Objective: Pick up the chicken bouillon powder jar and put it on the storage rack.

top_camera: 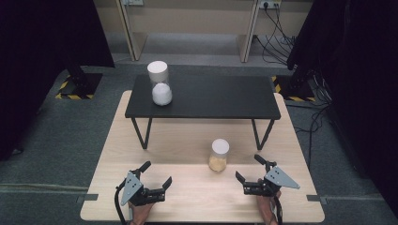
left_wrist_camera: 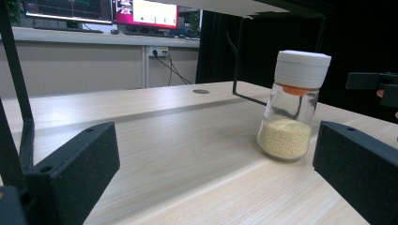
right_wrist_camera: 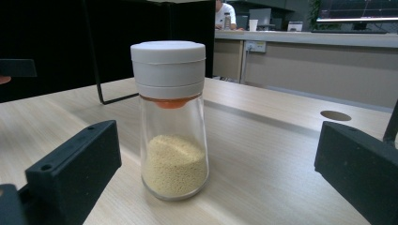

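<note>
Right gripper view puts the upright glass shaker [right_wrist_camera: 172, 122] straight ahead between spread jaws. Right gripper [top_camera: 250, 174] sits nearer than the left gripper [top_camera: 156, 173], also spread wide.

Standing upright at the left end of a black raised shelf [top_camera: 211, 96]: a clear jar of white powder [top_camera: 161, 84] with a white lid. Beneath both, a light wooden table [top_camera: 187, 140] on grey carpet. Beyond, a beige wall unit with trailing black cables [top_camera: 274, 40] and dark curtains at either side.
</note>
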`<state>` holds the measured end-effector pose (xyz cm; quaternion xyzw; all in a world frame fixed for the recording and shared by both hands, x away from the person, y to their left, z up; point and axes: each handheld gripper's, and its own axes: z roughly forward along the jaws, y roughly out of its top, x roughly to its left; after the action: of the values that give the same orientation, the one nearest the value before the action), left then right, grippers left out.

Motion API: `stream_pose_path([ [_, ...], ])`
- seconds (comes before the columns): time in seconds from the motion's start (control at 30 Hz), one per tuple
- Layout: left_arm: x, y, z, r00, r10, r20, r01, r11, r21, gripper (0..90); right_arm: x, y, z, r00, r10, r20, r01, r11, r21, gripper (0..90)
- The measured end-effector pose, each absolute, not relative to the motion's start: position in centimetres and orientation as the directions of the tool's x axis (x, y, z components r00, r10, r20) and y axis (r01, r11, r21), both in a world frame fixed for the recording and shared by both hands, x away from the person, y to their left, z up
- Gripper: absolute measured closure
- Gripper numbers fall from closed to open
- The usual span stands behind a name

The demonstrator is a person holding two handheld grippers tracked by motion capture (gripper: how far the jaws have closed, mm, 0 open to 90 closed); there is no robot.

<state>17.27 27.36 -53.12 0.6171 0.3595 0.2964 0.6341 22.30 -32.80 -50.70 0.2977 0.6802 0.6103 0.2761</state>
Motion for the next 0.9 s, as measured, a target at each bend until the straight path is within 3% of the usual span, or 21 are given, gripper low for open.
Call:
stream_pose_path([
  [0.9,17.2,27.4,-53.1,0.568,0.818,-0.089,0.066,0.063,0.996,0.1,22.1,-28.7,-49.5,-0.681,0.732,0.0,0.083,0.077,0.994,0.9],
])
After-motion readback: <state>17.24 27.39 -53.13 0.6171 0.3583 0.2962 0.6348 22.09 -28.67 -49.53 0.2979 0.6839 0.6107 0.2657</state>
